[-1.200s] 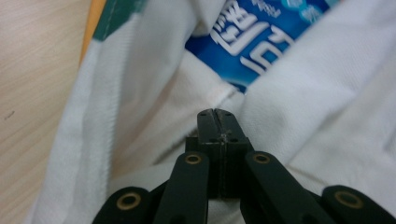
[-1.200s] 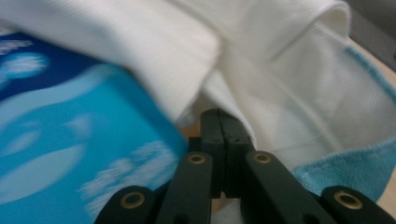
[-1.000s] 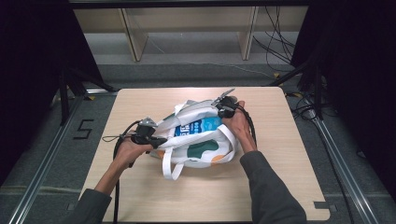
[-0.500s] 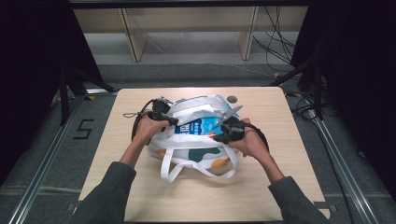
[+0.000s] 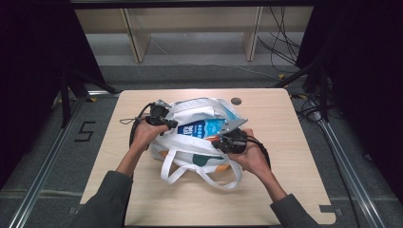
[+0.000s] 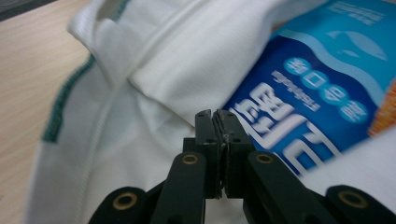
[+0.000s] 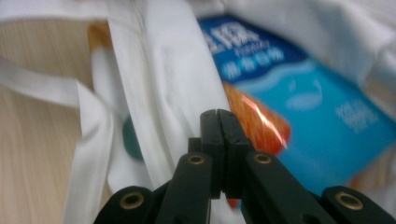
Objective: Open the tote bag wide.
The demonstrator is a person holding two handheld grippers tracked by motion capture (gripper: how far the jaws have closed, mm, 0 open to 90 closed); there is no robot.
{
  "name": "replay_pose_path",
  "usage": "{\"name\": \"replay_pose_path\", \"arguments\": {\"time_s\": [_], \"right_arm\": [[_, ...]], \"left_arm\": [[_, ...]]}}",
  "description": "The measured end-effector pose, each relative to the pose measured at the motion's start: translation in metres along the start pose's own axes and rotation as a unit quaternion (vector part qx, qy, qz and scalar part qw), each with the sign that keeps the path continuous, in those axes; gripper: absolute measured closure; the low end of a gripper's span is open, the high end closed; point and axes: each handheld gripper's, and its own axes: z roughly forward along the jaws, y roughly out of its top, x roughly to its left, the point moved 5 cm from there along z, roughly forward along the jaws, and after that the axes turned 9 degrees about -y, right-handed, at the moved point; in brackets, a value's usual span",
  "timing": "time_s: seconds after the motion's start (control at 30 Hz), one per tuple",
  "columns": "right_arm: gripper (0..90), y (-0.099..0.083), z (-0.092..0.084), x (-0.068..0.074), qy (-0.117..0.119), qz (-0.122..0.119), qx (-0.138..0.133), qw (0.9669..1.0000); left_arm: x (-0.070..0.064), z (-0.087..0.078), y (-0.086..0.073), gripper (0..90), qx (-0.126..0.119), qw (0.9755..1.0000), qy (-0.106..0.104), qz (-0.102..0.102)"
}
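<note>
- Currently on the counter (image 5: 142,199), near its middle: white tote bag (image 5: 190,156) with green trim, lying on its side, mouth turned toward the far edge.
- Inside the bag mouth: blue carton (image 5: 202,128) with white lettering, partly covered by the cloth; printed face up in the high view.
- Beside the carton, seen from the right tongs' camera: orange packet (image 7: 254,119), partly hidden under the white cloth and touching the carton's edge.
- Loose white handles (image 5: 199,173) spread on the counter on the person's side of the bag, looped and slack.
- Left tongs (image 5: 159,116) at the bag's left upper rim, held in the left hand (image 5: 145,135); jaws pressed together, tips against the white cloth just beside the carton (image 6: 299,107). Whether a fold of cloth is pinched between the tips: cannot tell.
- Right tongs (image 5: 228,142) at the bag's right side, held in the right hand (image 5: 249,156), grey three-cornered plate on top; jaws pressed together, tips over the cloth seam next to the orange packet. Nothing seen between the tips.
- Both tongs close to the bag opening, one on each side of the carton, well apart from each other.
- Small round dark grommet (image 5: 236,100) in the counter surface beyond the bag, apart from it.
- Pictures from both tongs' cameras blurred; finer print on the carton not readable.
</note>
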Motion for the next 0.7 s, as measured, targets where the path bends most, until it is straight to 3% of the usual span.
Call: {"name": "replay_pose_path", "arguments": {"time_s": [0.03, 0.07, 0.13, 0.27, 0.37, 0.43, 0.47, 0.5, 0.53, 0.57, 0.6, 0.63, 0.7], "right_arm": [[90.0, 0.01, 0.008, 0.009, 0.014, -0.001, -0.011, 0.9999], [90.0, 0.01, 0.008, 0.009, 0.014, -0.001, -0.011, 0.9999], [90.0, 0.01, 0.018, 0.018, 0.023, -0.018, 0.011, 0.9995], [90.0, -0.005, 0.028, 0.039, 0.056, -0.031, 0.055, 0.9964], [90.0, -0.007, 0.026, 0.04, 0.064, -0.034, 0.059, 0.9956], [90.0, -0.007, 0.026, 0.041, 0.068, -0.038, 0.058, 0.9953], [90.0, -0.005, 0.024, 0.039, 0.064, -0.028, 0.053, 0.9961], [90.0, 0.0, 0.017, 0.032, 0.058, -0.01, 0.024, 0.998], [90.0, 0.0, 0.017, 0.032, 0.058, -0.01, 0.024, 0.998], [90.0, 0.002, 0.012, 0.026, 0.048, 0.0, 0.007, 0.9988], [90.0, 0.004, 0.007, 0.016, 0.029, 0.007, -0.012, 0.9995], [90.0, 0.006, -0.002, -0.007, -0.015, 0.021, -0.023, 0.9994], [90.0, 0.005, -0.007, -0.033, -0.062, 0.036, -0.028, 0.997]], "left_arm": [[-0.003, -0.002, -0.004, 87.4, -0.006, 0.9999, -0.013, -0.001], [-0.008, -0.003, -0.009, 87.4, -0.005, 0.9995, -0.03, -0.002], [-0.014, -0.006, -0.021, 87.7, 0.013, 0.9989, -0.042, 0.018], [-0.023, -0.011, -0.037, 87.9, 0.027, 0.997, -0.067, 0.027], [-0.025, -0.013, -0.046, 88.1, 0.043, 0.9961, -0.067, 0.037], [-0.026, -0.013, -0.049, 88.4, 0.038, 0.9966, -0.064, 0.036], [-0.026, -0.013, -0.05, 88.6, 0.038, 0.9965, -0.064, 0.038], [-0.028, -0.015, -0.054, 89.2, 0.042, 0.996, -0.062, 0.049], [-0.028, -0.015, -0.054, 89.2, 0.042, 0.996, -0.062, 0.049], [-0.029, -0.016, -0.056, 89.2, 0.043, 0.9961, -0.061, 0.047], [-0.028, -0.016, -0.057, 89.3, 0.043, 0.9958, -0.062, 0.052], [-0.029, -0.016, -0.057, 89.3, 0.038, 0.996, -0.062, 0.051], [-0.028, -0.016, -0.057, 89.3, 0.036, 0.996, -0.062, 0.053]]}}
